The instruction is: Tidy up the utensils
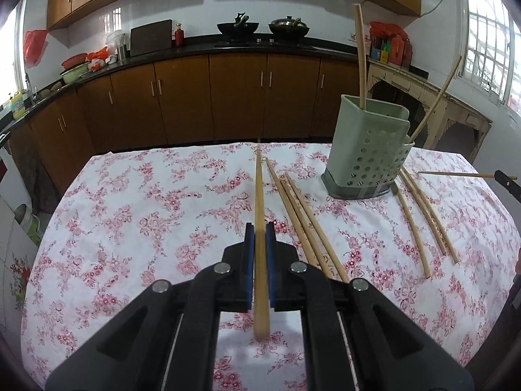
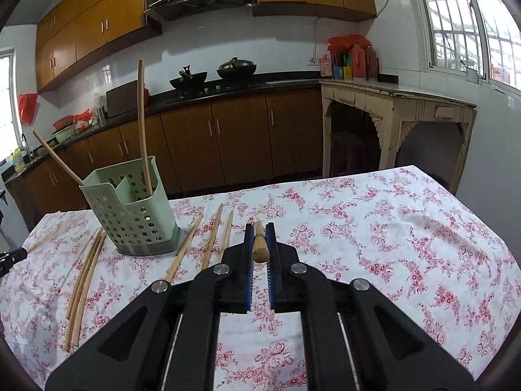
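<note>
The left tongs (image 1: pixel 259 233) clamp a chopstick (image 1: pixel 259 195) lengthwise above the floral tablecloth (image 1: pixel 146 215).

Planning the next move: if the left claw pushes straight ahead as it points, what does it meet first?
Likely nothing: the left claw grips a chopstick pointing across bare tablecloth. The green holder sits right of that line, though depth is unclear.

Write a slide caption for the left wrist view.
Left tool grips a chopstick above the floral tablecloth, beside the green utensil holder.
</note>
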`<state>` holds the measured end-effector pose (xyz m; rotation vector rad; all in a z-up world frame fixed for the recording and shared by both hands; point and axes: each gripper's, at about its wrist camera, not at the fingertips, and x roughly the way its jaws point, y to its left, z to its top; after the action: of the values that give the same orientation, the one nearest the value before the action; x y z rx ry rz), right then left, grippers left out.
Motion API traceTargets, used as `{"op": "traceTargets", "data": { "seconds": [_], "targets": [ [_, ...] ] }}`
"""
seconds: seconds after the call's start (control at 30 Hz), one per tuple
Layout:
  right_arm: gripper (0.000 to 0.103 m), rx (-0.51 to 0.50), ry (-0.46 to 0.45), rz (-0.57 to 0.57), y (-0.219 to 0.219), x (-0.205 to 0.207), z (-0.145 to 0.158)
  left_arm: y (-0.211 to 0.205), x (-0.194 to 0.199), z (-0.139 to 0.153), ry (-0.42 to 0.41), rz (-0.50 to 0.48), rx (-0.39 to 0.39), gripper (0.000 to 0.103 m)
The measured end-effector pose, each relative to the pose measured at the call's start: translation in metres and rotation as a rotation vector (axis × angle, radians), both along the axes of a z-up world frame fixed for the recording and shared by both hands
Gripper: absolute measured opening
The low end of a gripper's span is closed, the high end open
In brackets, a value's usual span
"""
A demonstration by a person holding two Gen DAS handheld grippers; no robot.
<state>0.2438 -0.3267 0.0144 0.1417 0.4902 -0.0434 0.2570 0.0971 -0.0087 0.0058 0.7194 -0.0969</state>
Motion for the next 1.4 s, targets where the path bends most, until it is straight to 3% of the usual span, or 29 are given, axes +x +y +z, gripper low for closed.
{"op": "traceTargets", "data": {
  "seconds": [0.27, 0.73, 1.1, 1.4],
  "targets": [
    [0.007, 0.001, -0.006, -0.001, 0.002, 0.001, 0.001, 0.001, -0.002, 0.000, -0.007, 0.007, -0.001, 0.008],
    [0.007, 0.020, -0.078, 0.006, 0.001, -0.001, 0.025, 0.009, -0.008, 0.060, -0.179, 0.037, -0.094, 0.008],
    [0.007, 0.054, -0.093, 0.020, -0.001, -0.003, 0.042, -0.001, -0.016, 0.092, -0.227, 0.012, -0.081, 0.008],
    [0.007, 0.122, -0.083, 0.150, 0.005, -0.017, 0.095, -0.023, -0.038, 0.131, -0.235, -0.098, -0.097, 0.008]
  ]
}}
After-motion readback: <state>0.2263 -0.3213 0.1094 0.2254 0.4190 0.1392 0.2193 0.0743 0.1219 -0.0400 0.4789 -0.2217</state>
